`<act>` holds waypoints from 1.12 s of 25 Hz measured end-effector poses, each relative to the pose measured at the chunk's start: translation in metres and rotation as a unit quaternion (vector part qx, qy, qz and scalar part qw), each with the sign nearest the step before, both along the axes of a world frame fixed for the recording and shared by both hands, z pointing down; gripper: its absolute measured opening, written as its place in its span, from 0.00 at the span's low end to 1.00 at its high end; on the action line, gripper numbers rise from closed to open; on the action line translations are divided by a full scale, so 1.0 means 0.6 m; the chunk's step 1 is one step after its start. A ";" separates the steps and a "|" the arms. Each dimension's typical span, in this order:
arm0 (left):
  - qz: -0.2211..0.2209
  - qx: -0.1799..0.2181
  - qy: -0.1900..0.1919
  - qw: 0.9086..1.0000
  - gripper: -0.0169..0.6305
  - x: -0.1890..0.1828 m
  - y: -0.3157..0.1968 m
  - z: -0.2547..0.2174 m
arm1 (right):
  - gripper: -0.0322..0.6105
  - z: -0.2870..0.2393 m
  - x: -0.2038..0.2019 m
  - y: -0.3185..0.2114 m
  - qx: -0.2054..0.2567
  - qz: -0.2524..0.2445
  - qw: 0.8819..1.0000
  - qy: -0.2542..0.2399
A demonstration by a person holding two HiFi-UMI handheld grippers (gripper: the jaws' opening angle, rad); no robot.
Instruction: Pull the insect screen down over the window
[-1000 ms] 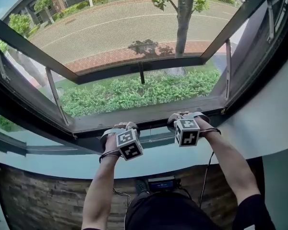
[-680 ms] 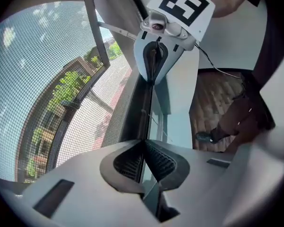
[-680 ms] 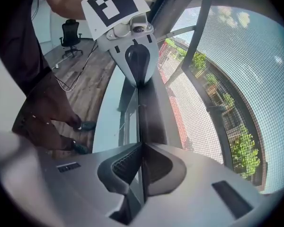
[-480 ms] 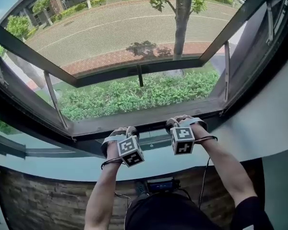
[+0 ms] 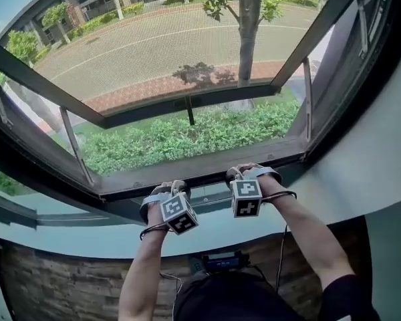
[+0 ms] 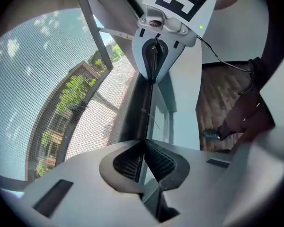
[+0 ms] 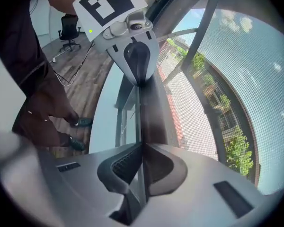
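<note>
- Along the lower edge of the window frame (image 5: 47, 162), the insect screen (image 5: 154, 45) is drawn down. Its mesh covers nearly the whole opening.
- The screen's dark bottom rail (image 5: 200, 160) runs across the opening, close to the frame's lower edge. I cannot tell whether it is fully seated.
- The left gripper (image 5: 168, 191) is at the rail, left of the middle, with its marker cube turned towards the person.
- In the left gripper view the jaws are pressed together on a thin lip of the bottom rail, with the ribbed pads (image 6: 127, 161) on either side of it. The rail runs straight from there to the other gripper at the top of that view.
- The right gripper (image 5: 246, 176) is on the same rail, near the left one and slightly nearer the right side of the frame.
- In the right gripper view its jaws also pinch the rail's thin edge, with no gap between them.
- Both forearms reach up from the bottom of the head view, over the pale sill (image 5: 73, 236).
- Through the mesh there is an outer sash (image 5: 187, 102) swung open, with a hedge (image 5: 174, 136), a tree trunk (image 5: 248, 39) and a paved road beyond it.
- Indoors, the right gripper view shows a wooden floor (image 7: 92, 74), an office chair (image 7: 67, 32) in the far corner, and the person's shoes (image 7: 79, 123).
</note>
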State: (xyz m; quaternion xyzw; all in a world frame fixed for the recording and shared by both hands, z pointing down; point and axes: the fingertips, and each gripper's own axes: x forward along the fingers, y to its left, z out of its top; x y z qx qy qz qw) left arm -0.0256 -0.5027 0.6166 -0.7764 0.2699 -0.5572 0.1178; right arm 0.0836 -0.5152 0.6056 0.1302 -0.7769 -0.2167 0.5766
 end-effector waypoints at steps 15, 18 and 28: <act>-0.005 0.013 0.019 1.000 0.07 0.002 0.007 0.005 | 0.17 0.017 0.004 0.017 -0.001 -0.004 1.000 -0.003; -0.006 0.010 0.020 1.000 0.10 0.003 0.009 0.004 | 0.17 0.004 0.011 0.012 0.009 0.005 1.000 -0.008; -0.084 -0.059 0.190 0.976 0.09 0.023 0.028 -0.069 | 0.17 -0.037 -0.001 0.039 -0.090 0.100 0.972 -0.192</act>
